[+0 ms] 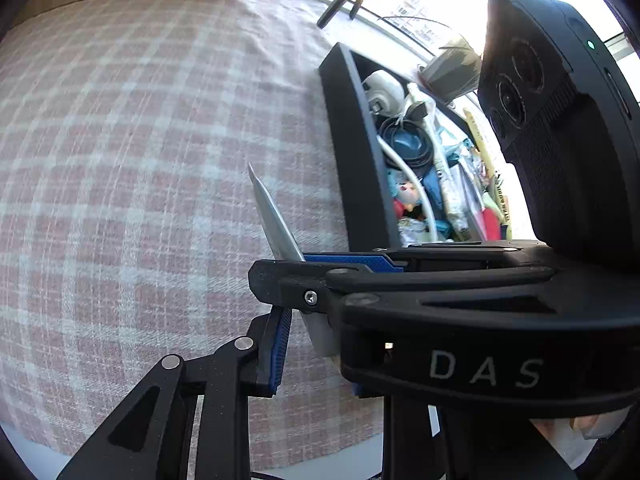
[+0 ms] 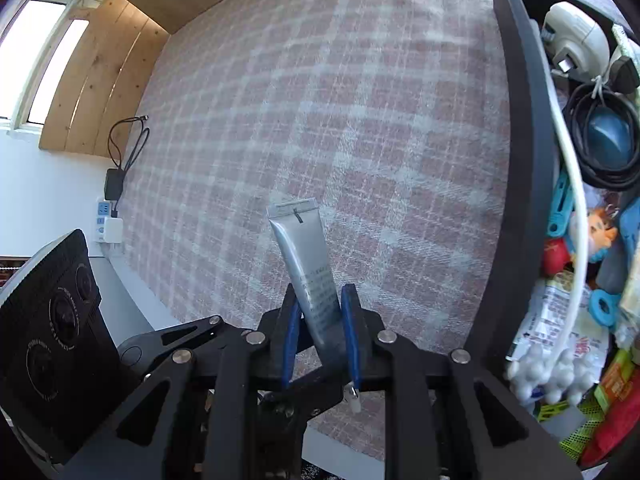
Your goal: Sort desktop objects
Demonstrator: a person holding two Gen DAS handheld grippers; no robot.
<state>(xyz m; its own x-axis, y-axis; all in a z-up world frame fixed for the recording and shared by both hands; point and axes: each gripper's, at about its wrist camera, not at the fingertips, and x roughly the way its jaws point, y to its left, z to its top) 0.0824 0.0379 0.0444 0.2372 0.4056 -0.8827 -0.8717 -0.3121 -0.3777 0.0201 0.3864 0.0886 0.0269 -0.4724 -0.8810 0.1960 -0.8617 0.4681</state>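
I've got the grey tube [image 2: 306, 264] clamped in both tools, right [image 2: 320, 320] and left [image 1: 298, 304], above the checked tabletop [image 2: 340, 120], box [image 2: 524, 200] alongside.

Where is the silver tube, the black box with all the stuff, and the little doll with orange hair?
silver tube [image 2: 306, 264]: right wrist view, middle of its body above the fingers.
black box [image 2: 524, 184]: right wrist view, its near wall.
doll [image 2: 600, 234]: right wrist view, its face, inside the box.
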